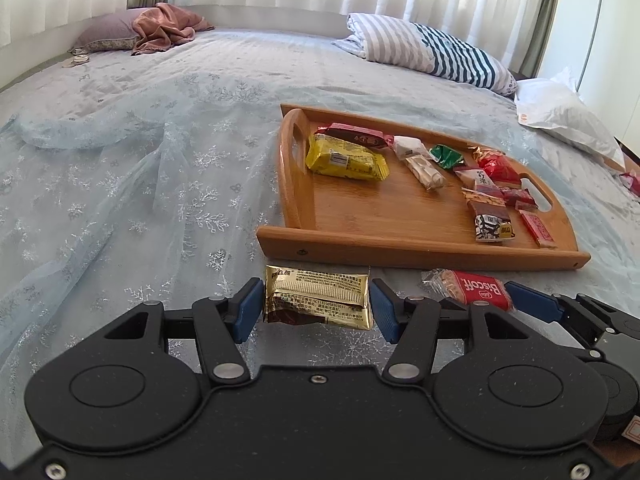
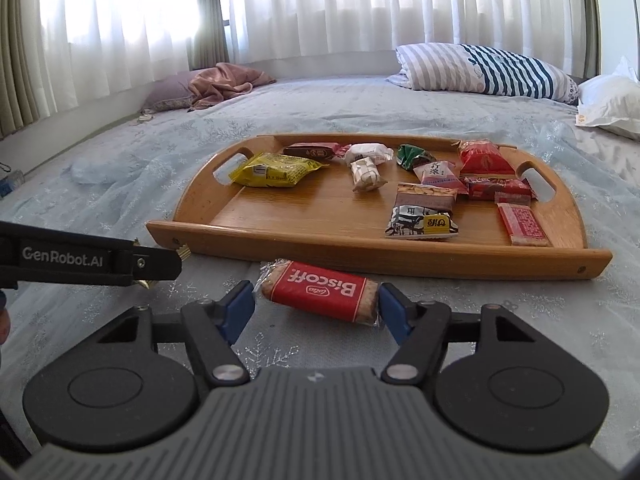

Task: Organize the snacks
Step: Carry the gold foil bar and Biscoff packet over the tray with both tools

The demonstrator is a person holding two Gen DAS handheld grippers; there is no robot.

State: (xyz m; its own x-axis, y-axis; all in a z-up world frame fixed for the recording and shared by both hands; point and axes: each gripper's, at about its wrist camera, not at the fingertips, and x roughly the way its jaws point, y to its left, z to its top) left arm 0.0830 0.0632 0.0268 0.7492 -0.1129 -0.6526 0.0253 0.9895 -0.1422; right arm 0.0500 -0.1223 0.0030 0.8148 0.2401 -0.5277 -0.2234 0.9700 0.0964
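Here the left hand-held gripper (image 1: 317,306) is clamped on a gold snack packet (image 1: 318,298). The right hand-held gripper (image 2: 317,306) pinches the Biscoff biscuit (image 2: 320,292), both just before the wooden tray (image 2: 360,252) on the bed (image 2: 120,160)

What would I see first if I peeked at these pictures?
A wooden tray full of bright snack packets sits on the bed. Nearer, in front of the tray, the left gripper clasps a gold packet and the right gripper clasps a red Biscoff biscuit.
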